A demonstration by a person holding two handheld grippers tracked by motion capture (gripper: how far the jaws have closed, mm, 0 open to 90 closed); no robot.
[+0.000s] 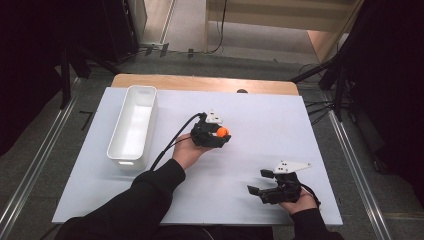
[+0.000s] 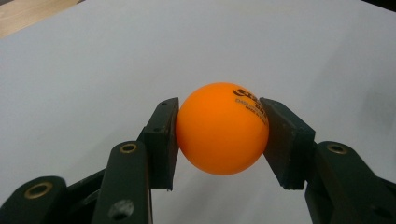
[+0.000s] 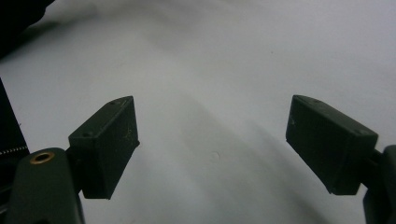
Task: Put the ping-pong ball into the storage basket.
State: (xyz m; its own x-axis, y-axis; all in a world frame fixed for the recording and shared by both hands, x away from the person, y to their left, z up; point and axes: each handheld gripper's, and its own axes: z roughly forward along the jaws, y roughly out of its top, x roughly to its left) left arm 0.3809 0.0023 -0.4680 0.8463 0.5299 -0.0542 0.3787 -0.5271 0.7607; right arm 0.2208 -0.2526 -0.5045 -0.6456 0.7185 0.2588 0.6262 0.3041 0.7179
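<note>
Left gripper point(image 2: 222, 135) clamps an orange ping-pong ball point(image 2: 222, 129) mid-table, right of the white bin point(image 1: 133, 125). Right gripper point(image 3: 212, 149) sits near the table's front edge, jaws wide apart.

White-topped table point(image 1: 280, 120), grey carpet floor point(image 1: 190, 65), dark stands point(image 1: 67, 70), wooden furniture point(image 1: 320, 30)

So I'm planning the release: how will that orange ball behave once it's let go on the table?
The ball is round and smooth, so it will likely roll on the flat white table. It looks like a ping-pong ball, so probably very light. The left gripper holds it by two small contacts; it could slip.
</note>
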